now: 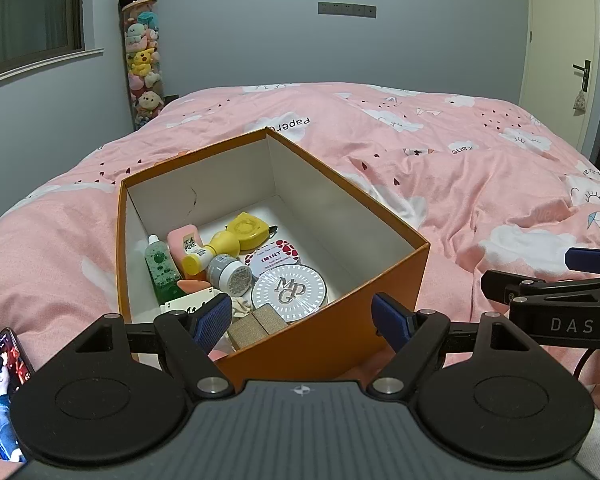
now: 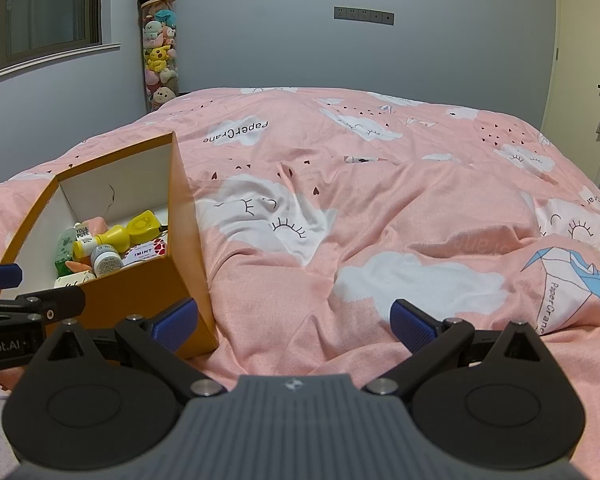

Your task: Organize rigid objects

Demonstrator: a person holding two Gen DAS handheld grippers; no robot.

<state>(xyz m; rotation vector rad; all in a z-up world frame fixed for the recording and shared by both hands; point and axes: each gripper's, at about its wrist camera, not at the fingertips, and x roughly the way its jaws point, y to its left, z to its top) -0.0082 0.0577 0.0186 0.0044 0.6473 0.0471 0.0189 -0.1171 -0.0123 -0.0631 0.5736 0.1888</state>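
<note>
An orange cardboard box (image 1: 380, 264) sits on the pink bed; it also shows at the left of the right wrist view (image 2: 180, 208). Inside lie a round silver tin (image 1: 289, 292), a white mint tin (image 1: 274, 258), a yellow bottle (image 1: 216, 250), a yellow tape measure (image 1: 247, 230), a green bottle (image 1: 161, 266), a grey jar (image 1: 229, 274) and small tan blocks (image 1: 256, 326). My left gripper (image 1: 302, 320) is open and empty over the box's near corner. My right gripper (image 2: 294, 326) is open and empty over bare bedding, right of the box.
A pink cloud-print duvet (image 2: 380, 208) covers the whole bed. A phone (image 1: 2, 392) lies at the lower left. A tall tube of plush toys (image 1: 142, 60) stands by the far wall. A door (image 1: 564, 52) is at the far right.
</note>
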